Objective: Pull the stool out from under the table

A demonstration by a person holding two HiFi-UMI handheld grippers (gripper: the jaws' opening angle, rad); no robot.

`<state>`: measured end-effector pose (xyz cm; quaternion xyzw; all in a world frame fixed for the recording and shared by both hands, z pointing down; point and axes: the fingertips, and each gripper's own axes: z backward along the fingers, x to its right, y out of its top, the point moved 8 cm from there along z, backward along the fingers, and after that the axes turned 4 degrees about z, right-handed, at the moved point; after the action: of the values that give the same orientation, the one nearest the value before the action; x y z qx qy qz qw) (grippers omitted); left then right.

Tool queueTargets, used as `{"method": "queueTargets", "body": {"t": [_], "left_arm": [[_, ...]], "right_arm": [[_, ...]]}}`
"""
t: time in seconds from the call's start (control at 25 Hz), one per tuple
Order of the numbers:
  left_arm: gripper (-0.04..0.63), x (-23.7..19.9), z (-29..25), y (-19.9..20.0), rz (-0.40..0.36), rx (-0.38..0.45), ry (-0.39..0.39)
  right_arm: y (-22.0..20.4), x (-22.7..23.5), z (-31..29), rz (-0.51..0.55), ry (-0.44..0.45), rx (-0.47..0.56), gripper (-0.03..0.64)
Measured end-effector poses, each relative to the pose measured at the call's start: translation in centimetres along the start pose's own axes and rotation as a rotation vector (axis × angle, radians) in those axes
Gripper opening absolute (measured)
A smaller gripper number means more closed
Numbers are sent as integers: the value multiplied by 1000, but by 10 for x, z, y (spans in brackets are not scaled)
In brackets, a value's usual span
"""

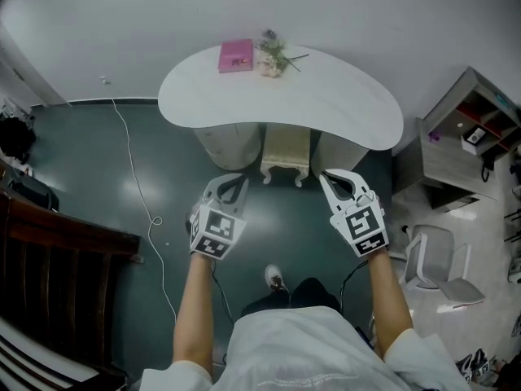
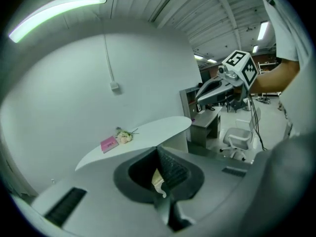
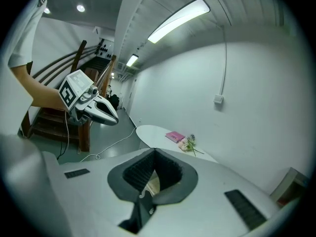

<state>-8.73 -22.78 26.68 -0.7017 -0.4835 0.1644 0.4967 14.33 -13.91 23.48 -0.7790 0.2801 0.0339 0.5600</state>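
Fingers on the left gripper (image 1: 229,184) and right gripper (image 1: 335,181) are pinched fully together, holding nothing. Both hang just short of the stool (image 1: 285,150), which sits tucked under the desk (image 1: 346,98). Pull not begun yet, I'd say.

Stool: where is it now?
Head view, centre: the stool is tucked under the near edge of the table, ahead of the left gripper and the right gripper.
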Motion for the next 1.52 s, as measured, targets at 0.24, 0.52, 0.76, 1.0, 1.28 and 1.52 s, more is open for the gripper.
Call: {"method": "queueTargets", "body": {"t": [0.24,0.52,0.76,1.0,1.28,1.52], "left_arm": [[5,-24,-47,-20,0,-46,-39],[5,-36,-109,-55,24,-115,-87],[5,-41,-169,-105,70,-148,-87],[6,-39,-243,-175,108,-188,-80],[143,-35,-338,-253,104,-231,-102],[181,-27,-417,-335,113,-277,-120]], "right_arm": [[-25,18,-41,-40,-21,-30,15],[-79,35,-73,-100,-21,-85,15],[-147,43,-118,-144,1,-140,17],[-238,37,-184,-216,62,-181,135],[-346,34,-262,-223,87,-212,205],[-438,30,-329,-240,102,-244,251]]}}
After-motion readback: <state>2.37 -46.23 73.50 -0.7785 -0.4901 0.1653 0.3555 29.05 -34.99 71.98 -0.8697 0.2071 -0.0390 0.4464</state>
